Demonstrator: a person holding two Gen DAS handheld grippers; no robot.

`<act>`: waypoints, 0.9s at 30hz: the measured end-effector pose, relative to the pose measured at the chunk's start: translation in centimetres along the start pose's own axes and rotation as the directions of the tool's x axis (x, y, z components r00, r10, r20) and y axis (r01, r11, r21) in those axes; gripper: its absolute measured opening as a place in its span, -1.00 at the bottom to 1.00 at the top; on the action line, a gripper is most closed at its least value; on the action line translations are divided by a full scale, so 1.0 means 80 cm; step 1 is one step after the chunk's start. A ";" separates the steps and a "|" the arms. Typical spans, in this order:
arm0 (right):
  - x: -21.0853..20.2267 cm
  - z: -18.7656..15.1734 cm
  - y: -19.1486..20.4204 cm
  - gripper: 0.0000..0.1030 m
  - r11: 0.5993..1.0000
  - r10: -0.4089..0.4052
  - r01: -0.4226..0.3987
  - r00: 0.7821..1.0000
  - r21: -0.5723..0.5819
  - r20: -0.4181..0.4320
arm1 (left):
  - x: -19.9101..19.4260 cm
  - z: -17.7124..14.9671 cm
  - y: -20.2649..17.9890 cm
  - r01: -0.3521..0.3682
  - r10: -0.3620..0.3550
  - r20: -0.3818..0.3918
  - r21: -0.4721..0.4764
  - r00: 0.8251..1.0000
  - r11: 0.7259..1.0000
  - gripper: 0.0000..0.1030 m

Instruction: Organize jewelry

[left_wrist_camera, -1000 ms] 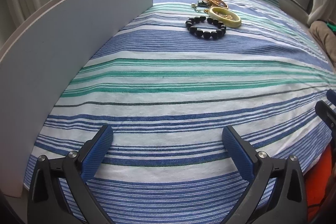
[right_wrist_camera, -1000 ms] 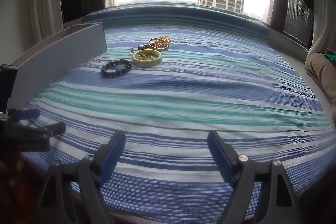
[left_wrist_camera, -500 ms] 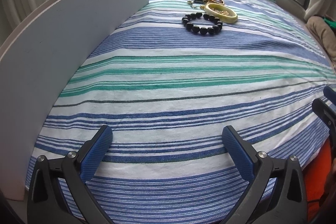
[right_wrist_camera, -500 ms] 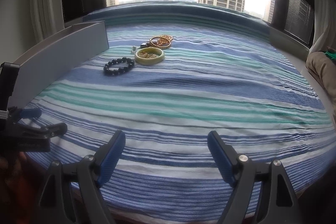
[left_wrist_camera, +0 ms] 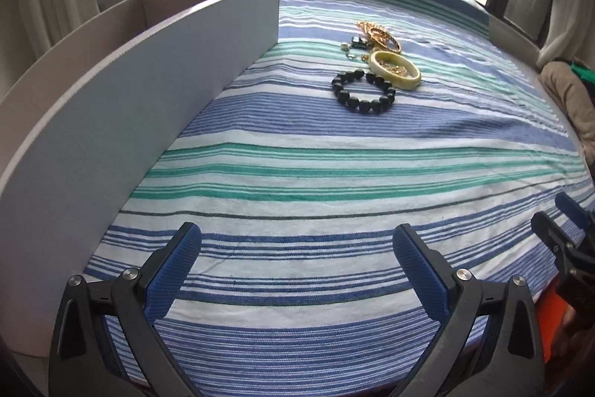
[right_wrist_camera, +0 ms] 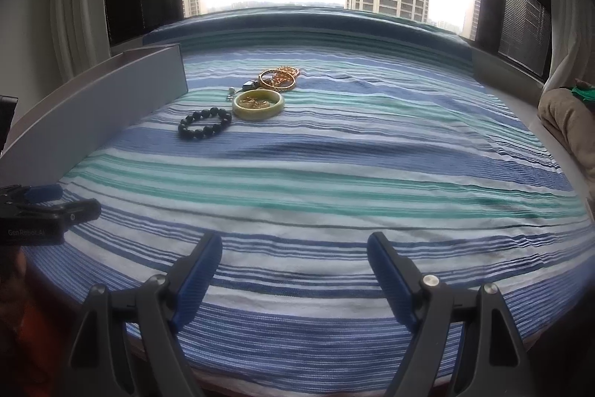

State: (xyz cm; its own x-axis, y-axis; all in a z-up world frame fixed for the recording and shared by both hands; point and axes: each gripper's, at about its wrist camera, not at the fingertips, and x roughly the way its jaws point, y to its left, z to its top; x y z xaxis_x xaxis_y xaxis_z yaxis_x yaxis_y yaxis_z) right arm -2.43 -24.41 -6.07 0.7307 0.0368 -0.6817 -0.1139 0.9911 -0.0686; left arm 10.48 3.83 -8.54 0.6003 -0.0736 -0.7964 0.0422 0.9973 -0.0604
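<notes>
Jewelry pile (left_wrist_camera: pixel 375 69) on striped cloth (left_wrist_camera: pixel 334 166), well beyond both empty, wide-apart jaws

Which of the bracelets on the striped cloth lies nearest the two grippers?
The black beaded bracelet. It lies in front of the pale green bangle, and the gold bangles sit farther back still.

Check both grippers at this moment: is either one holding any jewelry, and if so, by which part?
Nothing is held. The left gripper and right gripper both stand open over bare striped cloth; the black bead bracelet and pale bangle lie untouched farther off.
</notes>
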 end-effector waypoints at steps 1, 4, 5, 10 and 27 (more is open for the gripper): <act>-0.001 0.000 -0.002 0.59 1.000 0.000 0.000 1.000 0.005 0.005 | -0.004 0.008 0.001 0.005 -0.005 0.012 0.000 1.000 1.000 0.99; -0.003 0.001 -0.008 0.59 1.000 -0.003 0.003 1.000 0.018 0.014 | -0.014 0.036 0.009 0.030 -0.029 0.039 -0.012 0.999 0.999 0.99; -0.003 0.001 -0.011 0.59 1.000 -0.002 0.002 1.000 0.023 0.014 | -0.016 0.046 0.012 0.047 -0.046 0.044 -0.021 0.998 0.999 0.99; -0.005 -0.002 -0.020 0.59 0.999 0.003 -0.004 1.000 0.048 0.020 | -0.002 0.097 0.013 0.144 -0.144 0.005 -0.031 0.990 0.989 0.99; -0.013 -0.011 -0.035 0.59 0.996 -0.001 -0.001 1.000 0.090 0.028 | 0.143 0.137 -0.135 0.144 -0.103 -0.123 0.393 0.987 0.908 0.10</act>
State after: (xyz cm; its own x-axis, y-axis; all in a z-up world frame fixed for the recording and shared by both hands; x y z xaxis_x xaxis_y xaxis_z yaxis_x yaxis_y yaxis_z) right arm -3.46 -27.33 -5.84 0.7492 0.0390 -0.6612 -0.0536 0.9986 -0.0018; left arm 25.59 -7.74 -10.39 0.4899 -0.1755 -0.8540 0.4387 0.8961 0.0675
